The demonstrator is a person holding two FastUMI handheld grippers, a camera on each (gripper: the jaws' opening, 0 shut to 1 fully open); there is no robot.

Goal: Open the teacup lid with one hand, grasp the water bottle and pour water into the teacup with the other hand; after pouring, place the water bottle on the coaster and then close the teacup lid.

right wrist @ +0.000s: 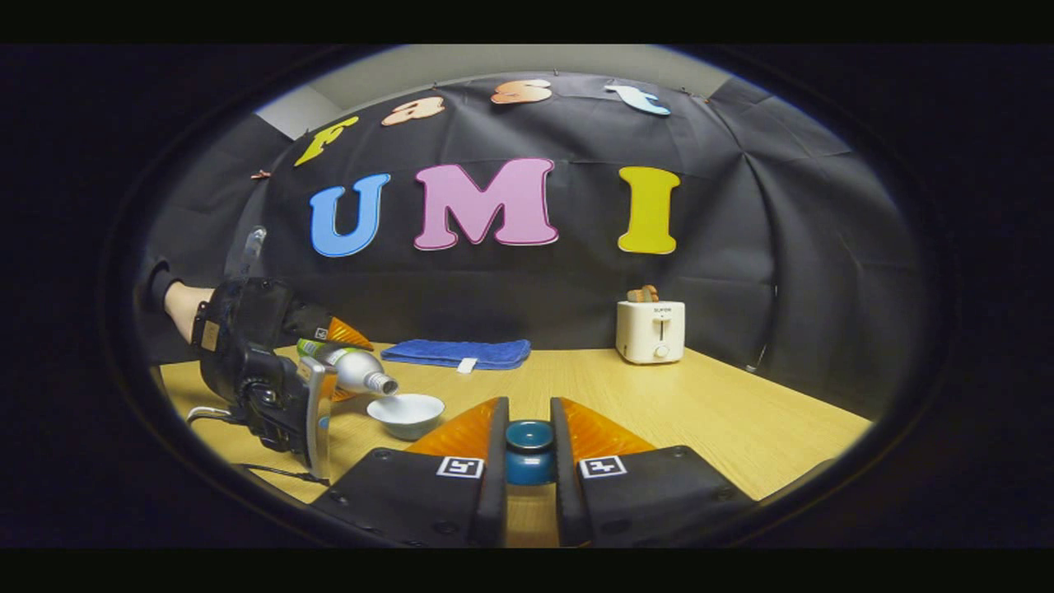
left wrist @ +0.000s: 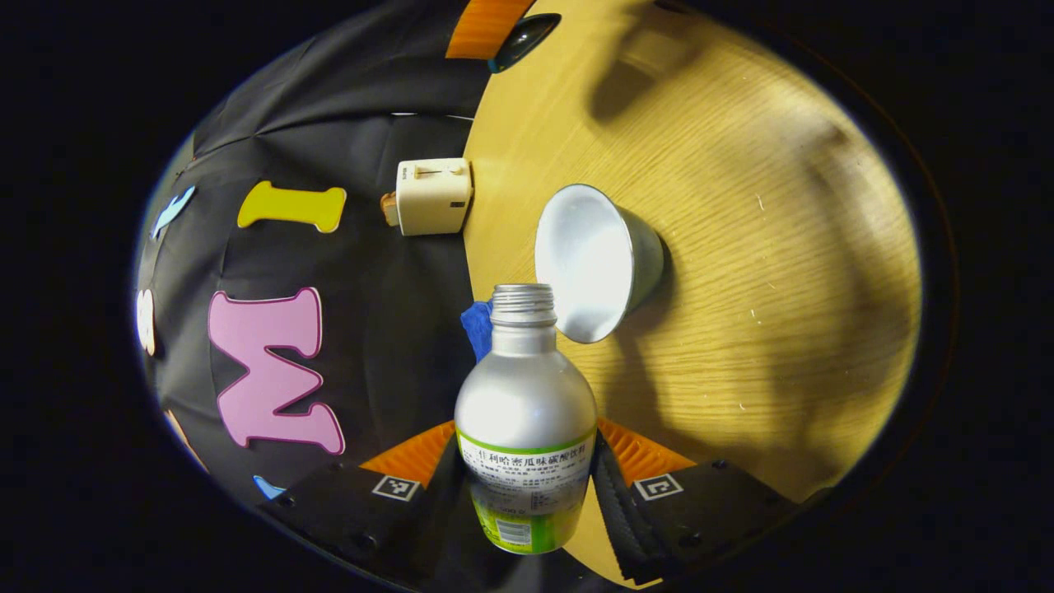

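a: big picture first. wooden table [right wrist: 700,412], blue cloth [right wrist: 457,352] at the back, toaster [right wrist: 650,331] off at two o'clock in the right gripper view.

b: and me on the left gripper [left wrist: 527,494], both fingers pinching the water bottle [left wrist: 525,428] around its label.

a: which way's the bottle lying?

b: tipped over. in the right gripper view its long axis runs roughly nine to three, neck toward the teacup [right wrist: 406,414], mouth just above the rim. in my own view the cup [left wrist: 594,262] sits at one o'clock from the bottle mouth, close by.

a: water flowing?

b: can't tell.

a: right side?

b: right gripper [right wrist: 528,461] is clamped on the teacup lid [right wrist: 529,451], held well clear of the cup at four o'clock. coaster, i can't pick out.
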